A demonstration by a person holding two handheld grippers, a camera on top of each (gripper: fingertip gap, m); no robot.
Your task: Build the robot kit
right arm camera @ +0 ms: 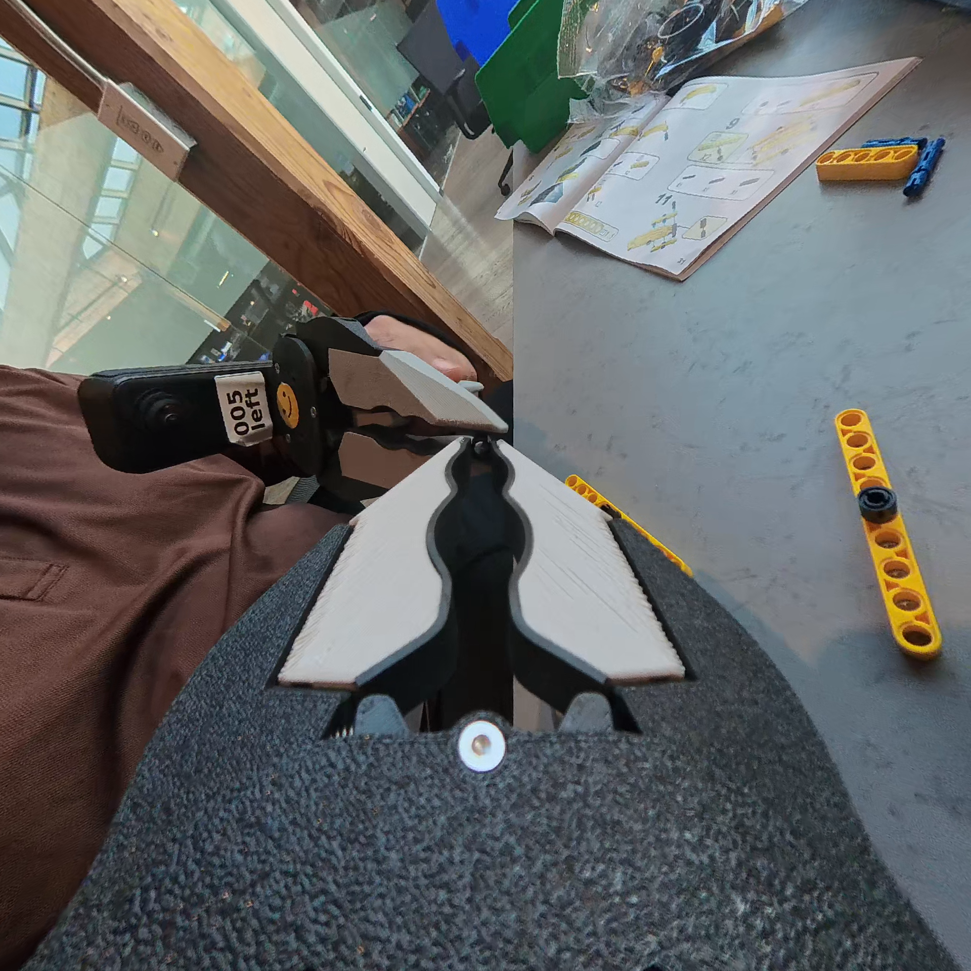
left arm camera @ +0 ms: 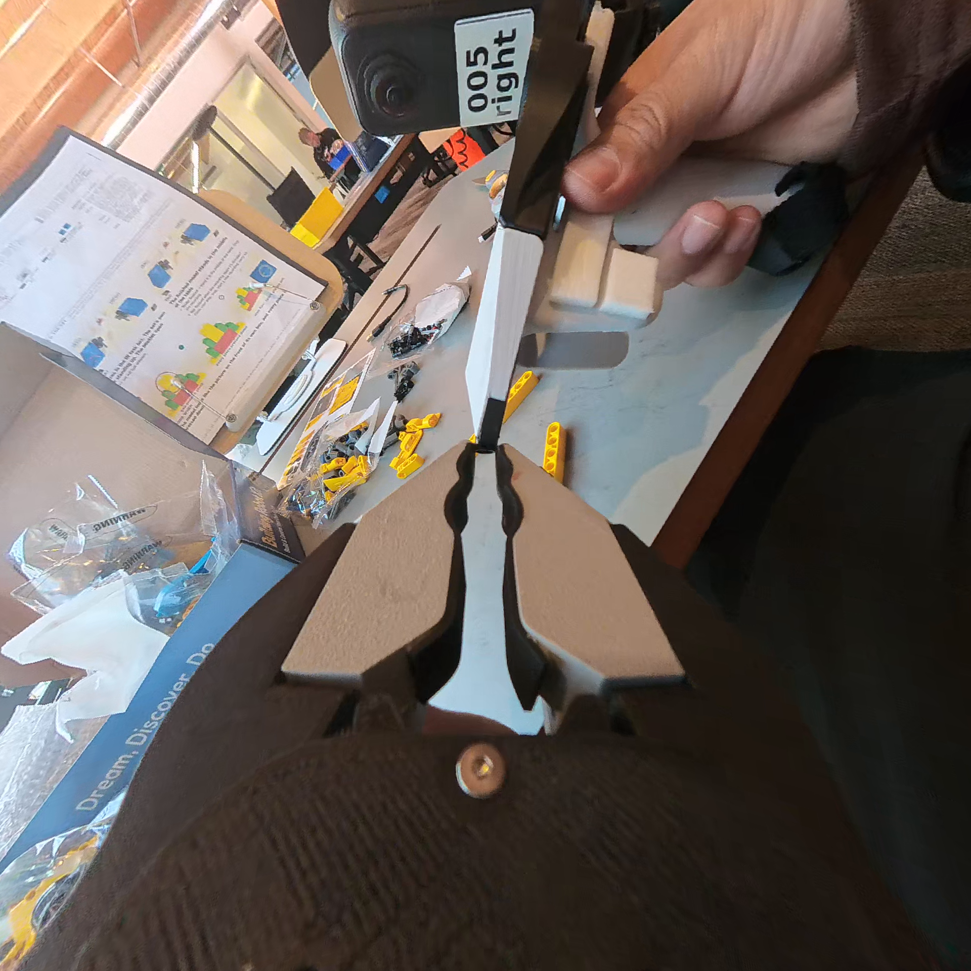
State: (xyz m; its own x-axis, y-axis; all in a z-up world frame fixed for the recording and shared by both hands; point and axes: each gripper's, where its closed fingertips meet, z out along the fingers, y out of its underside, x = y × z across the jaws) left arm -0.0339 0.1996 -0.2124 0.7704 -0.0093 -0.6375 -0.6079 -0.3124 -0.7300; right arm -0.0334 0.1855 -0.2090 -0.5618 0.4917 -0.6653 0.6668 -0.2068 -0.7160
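Both the left gripper (left arm camera: 484, 451) and right gripper (right arm camera: 479, 445) pinch nearly closed, tip to tip, on what seems one small black pin (right arm camera: 480, 446), so steady alignment matters.

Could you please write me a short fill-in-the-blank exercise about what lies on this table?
The ring on the long yellow beam is ___.
The booklet lies ___ on the table.
The pegs beside the short yellow beam are ___.
The right claw pinches a small peg coloured ___.
Missing words: black; open; blue; black.
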